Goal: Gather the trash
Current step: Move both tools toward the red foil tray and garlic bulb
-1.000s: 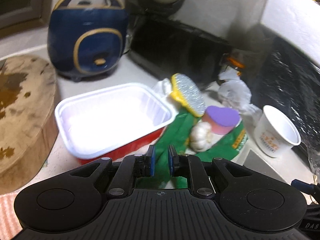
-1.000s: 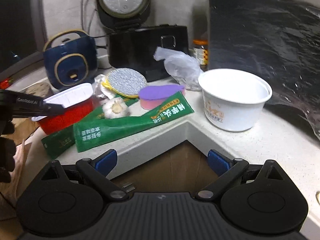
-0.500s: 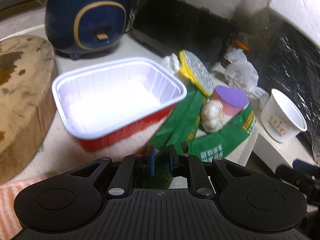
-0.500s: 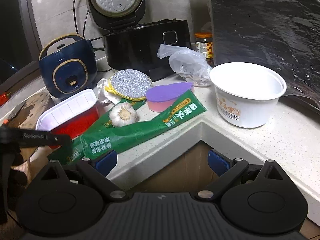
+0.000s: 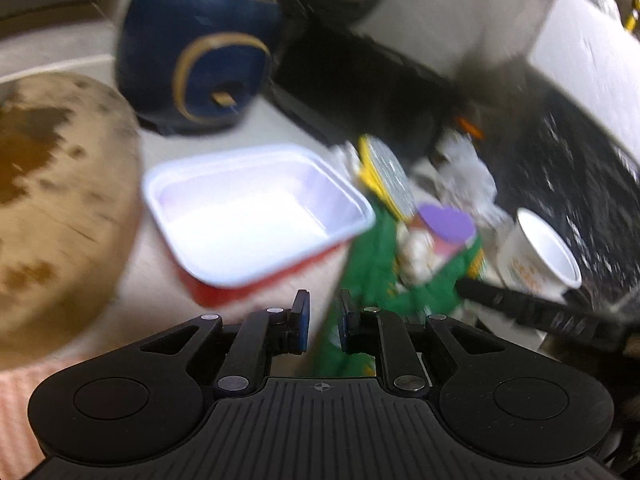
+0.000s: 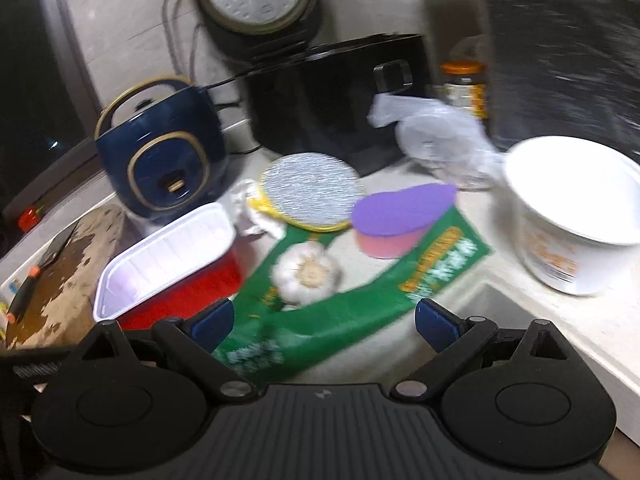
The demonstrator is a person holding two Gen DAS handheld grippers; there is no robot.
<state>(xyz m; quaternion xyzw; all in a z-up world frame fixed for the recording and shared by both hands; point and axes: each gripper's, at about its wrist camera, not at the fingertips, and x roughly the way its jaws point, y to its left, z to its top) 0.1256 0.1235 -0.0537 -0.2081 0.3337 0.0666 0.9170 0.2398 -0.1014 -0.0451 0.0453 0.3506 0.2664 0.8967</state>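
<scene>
Green wrappers (image 6: pixel 344 308) lie flat on the countertop (image 6: pixel 560 320) between the wide-apart fingers of the right gripper (image 6: pixel 324 320), while the left gripper (image 5: pixel 323 316) has its pads slightly parted around one wrapper's near end. A garlic bulb (image 6: pixel 306 274) rests on them, beside a red-and-white tray (image 6: pixel 168 264). Farther back sit a purple-topped sponge (image 6: pixel 396 216), white paper bowl (image 6: pixel 572 216), foil lid (image 6: pixel 312 190) and blue rice cooker (image 6: pixel 160 160).

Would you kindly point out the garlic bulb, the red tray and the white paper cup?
garlic bulb (image 6: pixel 306 272), right wrist view, on its top centre.
red tray (image 6: pixel 188 286), right wrist view, on its red side wall.
white paper cup (image 6: pixel 560 264), right wrist view, on its printed outer wall.
</scene>
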